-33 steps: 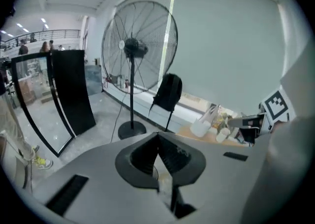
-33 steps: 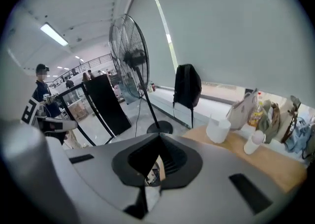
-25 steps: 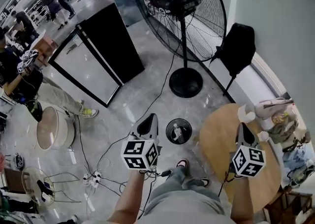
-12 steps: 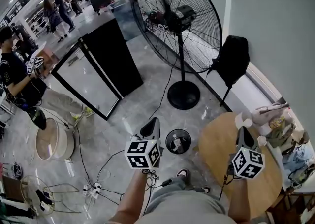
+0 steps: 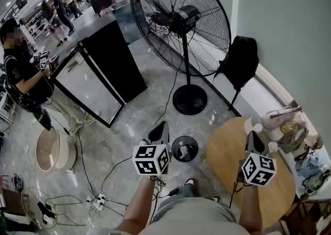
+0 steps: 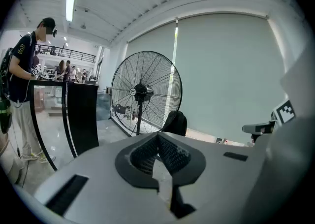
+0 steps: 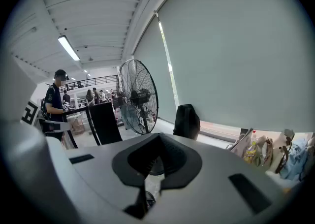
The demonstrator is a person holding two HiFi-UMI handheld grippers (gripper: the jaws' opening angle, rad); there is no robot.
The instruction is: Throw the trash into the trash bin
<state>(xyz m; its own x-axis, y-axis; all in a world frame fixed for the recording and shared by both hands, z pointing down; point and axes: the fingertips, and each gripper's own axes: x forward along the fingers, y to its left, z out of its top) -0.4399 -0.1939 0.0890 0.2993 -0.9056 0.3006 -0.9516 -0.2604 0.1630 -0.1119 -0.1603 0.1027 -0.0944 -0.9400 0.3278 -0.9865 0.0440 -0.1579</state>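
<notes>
Between your left gripper [image 5: 161,127] and right gripper [image 5: 252,137], both clenched empty, the trash bin [image 5: 174,152] stands on open floor, near the table [image 5: 227,152] edge.

Left gripper [image 5: 161,125] and right gripper [image 5: 252,135] point forward, jaws together.

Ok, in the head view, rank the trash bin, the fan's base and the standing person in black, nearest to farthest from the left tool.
1. Trash bin, on the floor just right of the left tool.
2. Fan base, beyond the bin.
3. Person in black, far left.
</notes>
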